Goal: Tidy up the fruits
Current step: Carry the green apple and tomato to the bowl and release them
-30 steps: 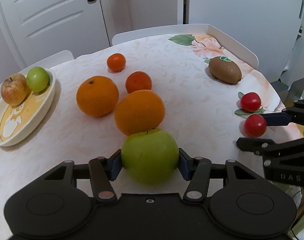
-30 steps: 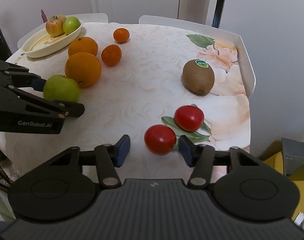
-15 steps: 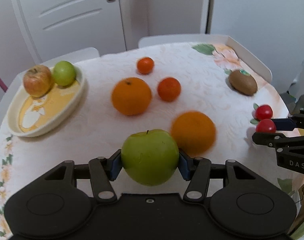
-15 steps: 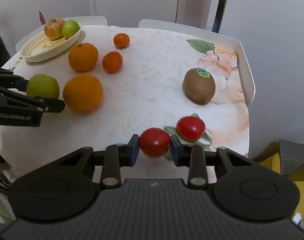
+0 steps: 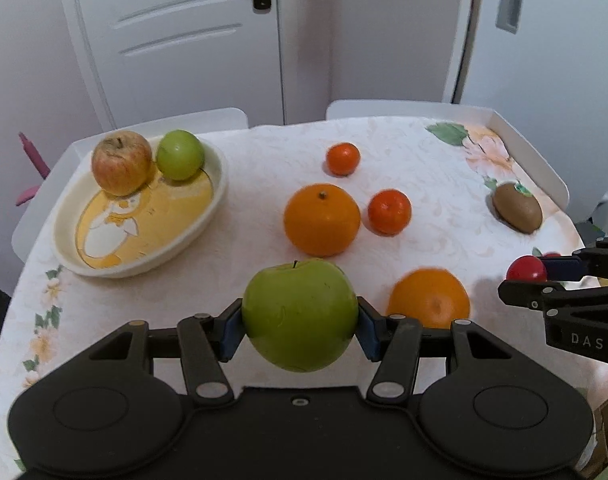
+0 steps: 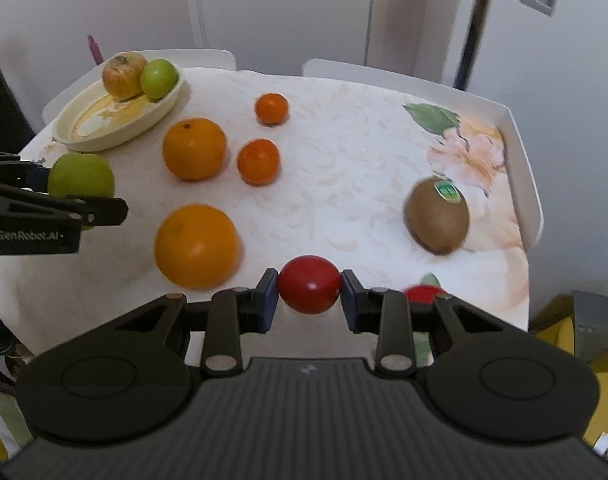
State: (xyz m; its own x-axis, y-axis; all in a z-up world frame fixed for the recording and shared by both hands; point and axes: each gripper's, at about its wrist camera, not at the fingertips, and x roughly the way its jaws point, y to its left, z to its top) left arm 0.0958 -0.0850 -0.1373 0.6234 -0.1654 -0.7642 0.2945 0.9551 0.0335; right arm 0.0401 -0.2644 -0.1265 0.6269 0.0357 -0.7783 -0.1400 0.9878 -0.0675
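Fruits lying scattered on floral-cloth desk (image 5: 404,152) — left tool (image 5: 299,326) pinching green apple (image 5: 299,314), right tool (image 6: 308,298) pinching tomato (image 6: 308,284); white door (image 5: 175,36) standing behind.

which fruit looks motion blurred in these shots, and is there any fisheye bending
Left wrist view: the near orange is smeared at its edges, while the held green apple stays sharp; the door and the walls bow outward. Right wrist view: the near orange and the kiwi are soft-edged, the gripped tomato crisp; the table rim curves.
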